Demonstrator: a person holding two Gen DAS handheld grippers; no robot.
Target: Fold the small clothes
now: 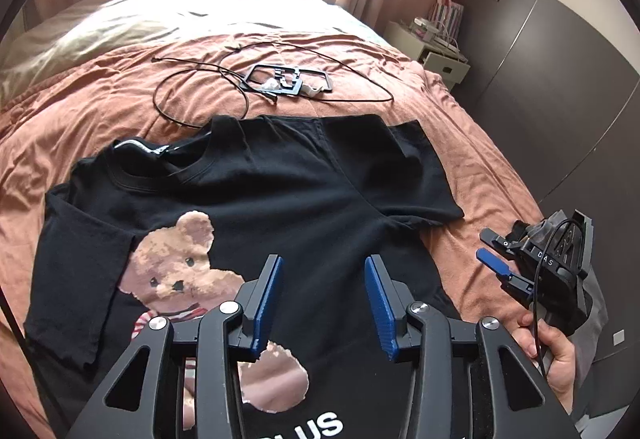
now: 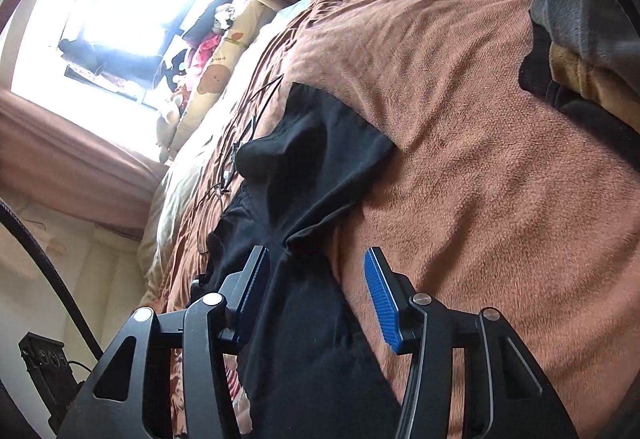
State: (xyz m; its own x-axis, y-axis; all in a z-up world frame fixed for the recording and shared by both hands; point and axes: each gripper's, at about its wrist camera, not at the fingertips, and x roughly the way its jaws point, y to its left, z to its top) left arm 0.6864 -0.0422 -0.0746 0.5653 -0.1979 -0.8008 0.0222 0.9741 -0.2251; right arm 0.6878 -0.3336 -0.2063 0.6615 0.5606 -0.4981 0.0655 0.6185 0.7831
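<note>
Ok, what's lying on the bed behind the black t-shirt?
Behind the black t-shirt lie a looped black cable and a dark flat frame on the rust blanket. Anything under the shirt is covered.

blown-out window [image 2: 100, 23] glare, fisheye-warped edges

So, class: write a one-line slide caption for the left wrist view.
Open left claw hovers over a black bear-print T-shirt spread on a bed; the open right claw waits alongside.
</note>
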